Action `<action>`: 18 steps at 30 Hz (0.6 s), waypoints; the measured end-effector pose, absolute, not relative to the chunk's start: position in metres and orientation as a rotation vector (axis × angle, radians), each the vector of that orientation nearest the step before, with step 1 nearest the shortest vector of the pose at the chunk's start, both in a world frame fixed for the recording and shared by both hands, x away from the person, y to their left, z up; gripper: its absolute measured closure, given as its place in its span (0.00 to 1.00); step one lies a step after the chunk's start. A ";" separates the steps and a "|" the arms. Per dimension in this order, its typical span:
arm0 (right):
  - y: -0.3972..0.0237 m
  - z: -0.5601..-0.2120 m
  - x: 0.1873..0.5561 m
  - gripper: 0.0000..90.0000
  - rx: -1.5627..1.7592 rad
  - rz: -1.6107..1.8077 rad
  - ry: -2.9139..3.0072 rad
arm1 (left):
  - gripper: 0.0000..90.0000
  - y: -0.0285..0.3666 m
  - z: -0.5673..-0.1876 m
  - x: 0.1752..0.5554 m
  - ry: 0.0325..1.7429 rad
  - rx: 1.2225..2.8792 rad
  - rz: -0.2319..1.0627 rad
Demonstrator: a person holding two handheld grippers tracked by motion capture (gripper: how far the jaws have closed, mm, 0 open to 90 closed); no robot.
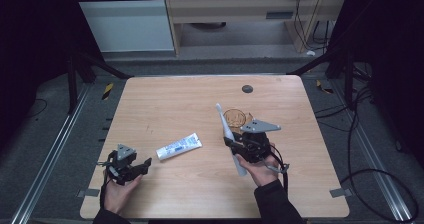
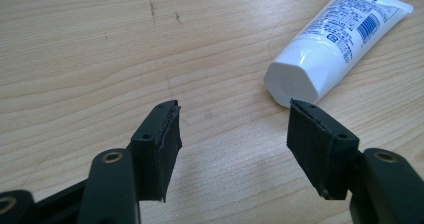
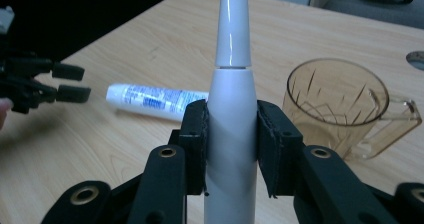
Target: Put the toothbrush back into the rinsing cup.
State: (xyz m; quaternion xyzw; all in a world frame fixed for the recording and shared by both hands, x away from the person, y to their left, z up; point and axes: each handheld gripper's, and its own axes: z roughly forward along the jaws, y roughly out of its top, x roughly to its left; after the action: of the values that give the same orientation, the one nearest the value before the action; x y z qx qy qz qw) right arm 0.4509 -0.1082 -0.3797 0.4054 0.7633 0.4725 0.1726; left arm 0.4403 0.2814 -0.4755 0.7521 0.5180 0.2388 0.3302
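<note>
Seen from above, a person at a wooden table (image 1: 165, 109) grips a white electric toothbrush (image 1: 227, 134) in the right gripper (image 1: 239, 145), the jaws closed on its thick handle. The brush runs long and slim from the handle end near the person's right hand (image 1: 260, 170) up and away to the narrow head, which points toward the far side of the table and leans slightly left. Just behind it stands an amber cup (image 1: 237, 118). A white tube (image 1: 179, 146) lies flat near the table's middle, between the two hands, its long axis slanting from lower left to upper right. The left gripper (image 1: 146, 162) sits low at the near left, held in the left hand (image 1: 120, 191), pointing toward the tube.

In the left gripper view, the jaws stand wide apart with nothing but bare wood between them. The tube (image 2: 335, 39) lies just beyond the right jaw, cap end nearest, body running away to the upper right.

In the right gripper view, both pads press the sides of the toothbrush (image 3: 232, 109), which rises straight up between them, tapering to a neck that leaves the top of the frame. The cup (image 3: 340, 106) stands upright to its right, handle facing right. The tube (image 3: 155, 101) lies crosswise behind, and the left gripper (image 3: 75, 84) shows at far left, open.
</note>
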 end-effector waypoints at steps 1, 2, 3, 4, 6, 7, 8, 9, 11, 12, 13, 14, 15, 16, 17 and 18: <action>-0.108 -0.378 0.452 0.75 1.150 1.356 2.151 | 0.41 0.281 -0.475 0.440 1.354 1.967 0.624; -0.107 -0.376 0.453 0.75 1.155 1.368 2.138 | 0.41 0.281 -0.475 0.440 1.354 1.967 0.624; -0.107 -0.375 0.454 0.75 1.152 1.383 2.119 | 0.41 0.281 -0.475 0.440 1.353 1.967 0.624; -0.107 -0.375 0.454 0.75 1.152 1.383 2.119 | 0.41 0.281 -0.475 0.440 1.353 1.967 0.624; -0.106 -0.370 0.458 0.75 1.149 1.424 2.059 | 0.41 0.282 -0.475 0.440 1.346 1.958 0.627; -0.105 -0.368 0.460 0.75 1.149 1.437 2.042 | 0.42 0.282 -0.474 0.440 1.344 1.957 0.631; -0.105 -0.366 0.461 0.75 1.148 1.452 2.023 | 0.42 0.282 -0.474 0.440 1.344 1.957 0.631; -0.104 -0.364 0.462 0.75 1.147 1.460 2.008 | 0.42 0.282 -0.474 0.439 1.343 1.952 0.633; -0.103 -0.361 0.465 0.75 1.149 1.478 1.982 | 0.42 0.283 -0.473 0.439 1.341 1.943 0.641; -0.103 -0.359 0.468 0.75 1.150 1.482 1.979 | 0.42 0.283 -0.473 0.439 1.341 1.942 0.642; -0.102 -0.358 0.469 0.75 1.148 1.488 1.964 | 0.42 0.283 -0.473 0.439 1.342 1.942 0.642; -0.101 -0.356 0.471 0.75 1.150 1.492 1.954 | 0.42 0.283 -0.473 0.439 1.343 1.942 0.642; -0.101 -0.356 0.471 0.75 1.150 1.492 1.954 | 0.42 0.283 -0.473 0.439 1.343 1.942 0.642; -0.100 -0.354 0.475 0.75 1.147 1.504 1.935 | 0.42 0.284 -0.473 0.439 1.344 1.943 0.642; -0.100 -0.354 0.475 0.75 1.147 1.504 1.935 | 0.42 0.284 -0.473 0.439 1.344 1.943 0.642; -0.099 -0.353 0.477 0.75 1.145 1.508 1.925 | 0.42 0.284 -0.473 0.439 1.345 1.942 0.642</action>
State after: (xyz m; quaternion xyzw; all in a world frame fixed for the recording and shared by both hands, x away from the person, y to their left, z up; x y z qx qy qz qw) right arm 0.4772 -0.0992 -0.3527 0.4136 0.6956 0.5450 0.2190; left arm 0.4391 0.2840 -0.4728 0.7461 0.5167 0.2466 0.3399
